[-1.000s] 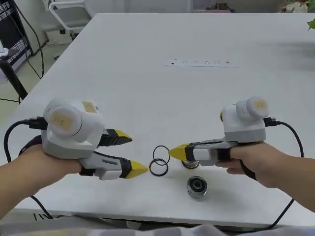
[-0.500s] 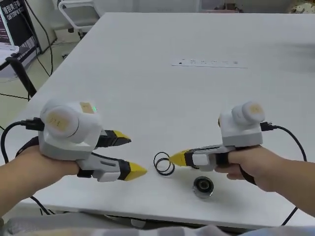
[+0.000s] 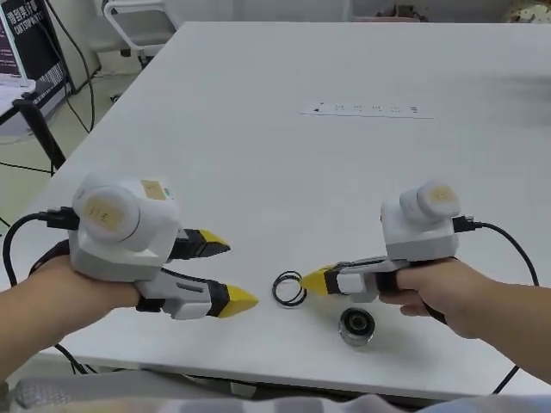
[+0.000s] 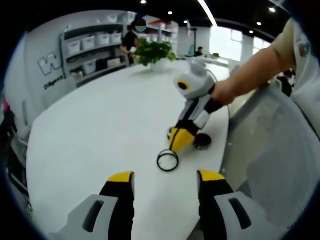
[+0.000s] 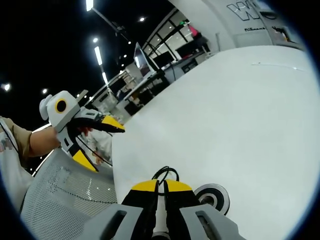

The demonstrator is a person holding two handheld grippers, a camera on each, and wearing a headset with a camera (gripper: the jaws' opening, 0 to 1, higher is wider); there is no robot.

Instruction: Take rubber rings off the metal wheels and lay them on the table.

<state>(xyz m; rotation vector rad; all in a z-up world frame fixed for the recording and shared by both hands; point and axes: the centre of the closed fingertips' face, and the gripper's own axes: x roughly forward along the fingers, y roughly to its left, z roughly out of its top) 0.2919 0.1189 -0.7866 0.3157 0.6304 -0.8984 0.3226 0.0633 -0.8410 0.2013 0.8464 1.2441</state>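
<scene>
Two thin black rubber rings [image 3: 289, 288] lie overlapping on the white table [image 3: 293, 172], near its front edge. My right gripper [image 3: 312, 281] is shut, and its yellow tips touch the rings' right rim; in the right gripper view the rings [image 5: 166, 174] sit just past the shut jaws [image 5: 161, 186]. A round metal wheel [image 3: 355, 324] lies flat just in front of that gripper, and appears again as a wheel [image 5: 212, 196] beside the jaws. My left gripper [image 3: 234, 274] hovers open to the left of the rings, with nothing between its fingers; the rings [image 4: 167, 160] lie ahead of it.
A printed strip of marks [image 3: 366, 109] lies mid-table. The table's front edge [image 3: 258, 372] is close behind the wheel. A chair [image 3: 138, 17] and a stand are off the far left corner. A potted plant [image 4: 155, 50] stands at the table's far end.
The two rings, earlier one above the other, now overlap more closely. My right gripper has shifted slightly toward the front edge, still shut. The left gripper has stayed open in place.
</scene>
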